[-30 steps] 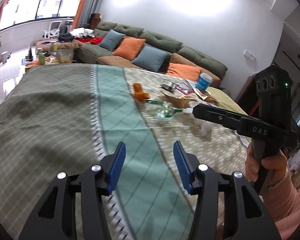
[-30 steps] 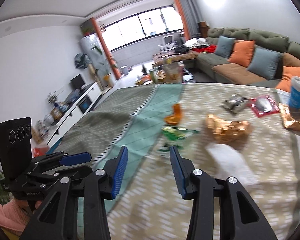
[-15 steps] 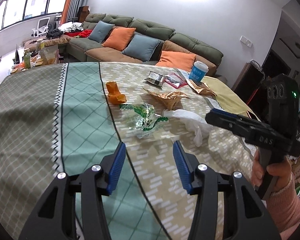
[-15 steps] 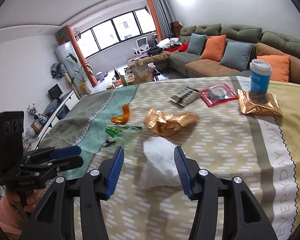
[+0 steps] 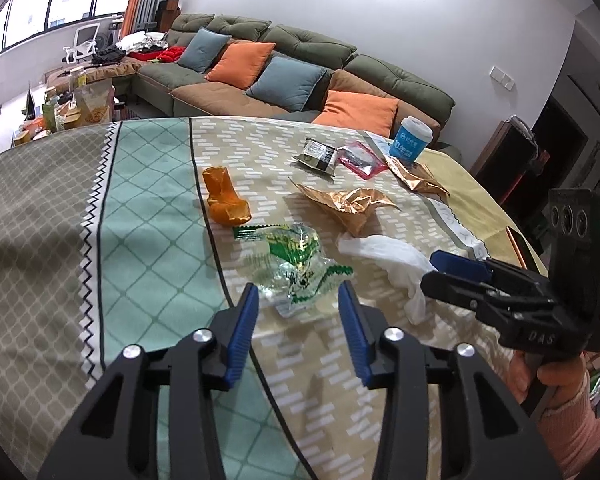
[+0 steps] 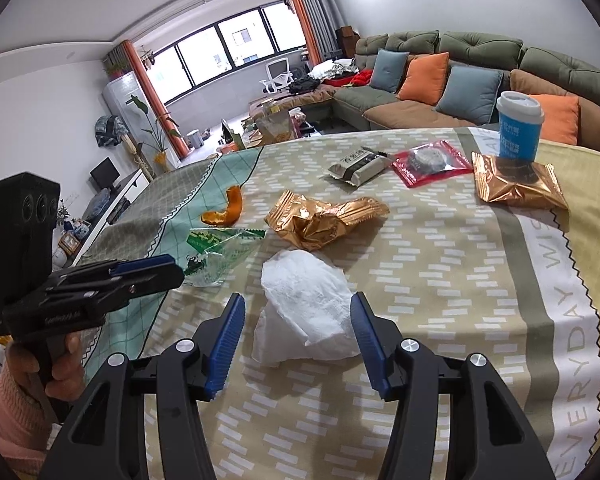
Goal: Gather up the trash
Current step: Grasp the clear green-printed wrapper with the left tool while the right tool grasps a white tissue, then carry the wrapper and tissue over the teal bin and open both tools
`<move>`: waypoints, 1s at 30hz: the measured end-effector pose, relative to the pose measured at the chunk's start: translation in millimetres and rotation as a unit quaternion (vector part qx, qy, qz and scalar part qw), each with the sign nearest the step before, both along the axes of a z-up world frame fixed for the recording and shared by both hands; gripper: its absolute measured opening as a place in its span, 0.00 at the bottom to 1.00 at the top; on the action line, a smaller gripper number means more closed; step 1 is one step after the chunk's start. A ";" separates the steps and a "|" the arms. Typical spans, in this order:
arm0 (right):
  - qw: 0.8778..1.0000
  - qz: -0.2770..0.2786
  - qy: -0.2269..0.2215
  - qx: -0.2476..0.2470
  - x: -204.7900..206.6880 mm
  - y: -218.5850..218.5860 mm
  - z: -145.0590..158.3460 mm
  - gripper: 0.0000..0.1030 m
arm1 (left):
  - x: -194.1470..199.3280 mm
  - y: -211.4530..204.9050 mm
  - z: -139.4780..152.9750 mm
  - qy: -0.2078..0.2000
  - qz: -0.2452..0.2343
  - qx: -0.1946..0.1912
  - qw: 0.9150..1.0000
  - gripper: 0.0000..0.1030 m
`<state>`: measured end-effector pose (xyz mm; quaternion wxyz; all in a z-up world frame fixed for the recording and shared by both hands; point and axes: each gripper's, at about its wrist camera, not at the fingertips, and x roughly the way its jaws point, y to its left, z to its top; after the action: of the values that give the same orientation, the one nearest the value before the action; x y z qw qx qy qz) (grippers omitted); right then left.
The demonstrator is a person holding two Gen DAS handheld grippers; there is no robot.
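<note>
Leftmost, the olive and teal bands of the tablecloth [image 5: 140, 208] are being left bare, so open room is being offered on that side as far as the table's far edge. Next, an orange wrapper [image 5: 224, 200] is being seen on the seam between teal and beige. Just right of it, a clear green-printed wrapper [image 5: 296, 264] is being framed by the left gripper [image 5: 296, 300]; its jaws are closing, the wrapper's near edge is lying between the blue pads, and the pads are not being pressed on it. Farther right, a crumpled white tissue [image 6: 304, 300] is being straddled by the right gripper [image 6: 296, 320], whose jaws are standing apart, though contact between the pads and the tissue cannot be told. Behind these, a crumpled gold wrapper [image 6: 324, 220], a grey packet [image 6: 356, 166], a red packet [image 6: 430, 160], a flat gold bag [image 6: 516, 184] and a blue cup [image 6: 518, 128] are being kept near the far right edge, the cup seemingly resting on the bag's far end.

Only in the left wrist view is the table's right edge being shown, with the hand [image 5: 548, 384] and pink sleeve beyond it. Only in the right wrist view are the lettered white border, the wide clear strip of beige cloth right of the tissue, and the left side of the room being shown.
</note>
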<state>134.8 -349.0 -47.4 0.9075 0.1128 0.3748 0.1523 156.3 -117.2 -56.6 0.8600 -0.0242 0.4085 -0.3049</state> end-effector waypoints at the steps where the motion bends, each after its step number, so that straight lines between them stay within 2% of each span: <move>1: 1.000 0.000 0.001 0.001 0.4 -0.1 -0.8 0.53 | 2.1 -1.2 -1.1 0.003 -0.001 0.000 1.000 0.37; 6: 1.000 0.004 0.006 -0.001 1.2 1.9 -3.4 0.48 | 10.3 -9.3 -6.4 0.014 -0.008 0.005 1.000 0.32; 9: 1.000 0.009 0.009 0.000 0.6 2.9 -3.9 0.38 | 10.5 -14.7 -9.9 0.017 -0.019 0.006 1.000 0.21; 11: 1.000 0.011 0.010 0.001 0.1 3.1 -4.4 0.33 | 8.4 -16.0 -10.6 0.015 -0.022 0.008 1.000 0.18; 13: 1.000 0.013 0.009 0.002 -1.2 3.4 -4.1 0.20 | 6.1 -17.0 -10.9 0.012 -0.023 0.008 1.000 0.17; 16: 1.000 0.018 0.005 -0.002 -2.8 4.8 -2.7 0.12 | 2.1 -16.2 -8.8 0.005 -0.026 0.003 1.000 0.16; 23: 1.000 0.027 -0.011 0.004 -9.5 8.9 8.1 0.06 | -14.1 -2.1 2.5 -0.013 -0.027 -0.008 1.000 0.16; 30: 0.999 0.041 -0.027 0.016 -14.8 17.0 19.8 0.05 | -37.8 31.0 15.8 -0.033 -0.007 -0.017 0.999 0.16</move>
<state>120.0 -332.0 -27.6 0.9084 0.1081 0.3519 0.1982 118.5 -86.3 -40.8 0.8701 -0.0259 0.3748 -0.3189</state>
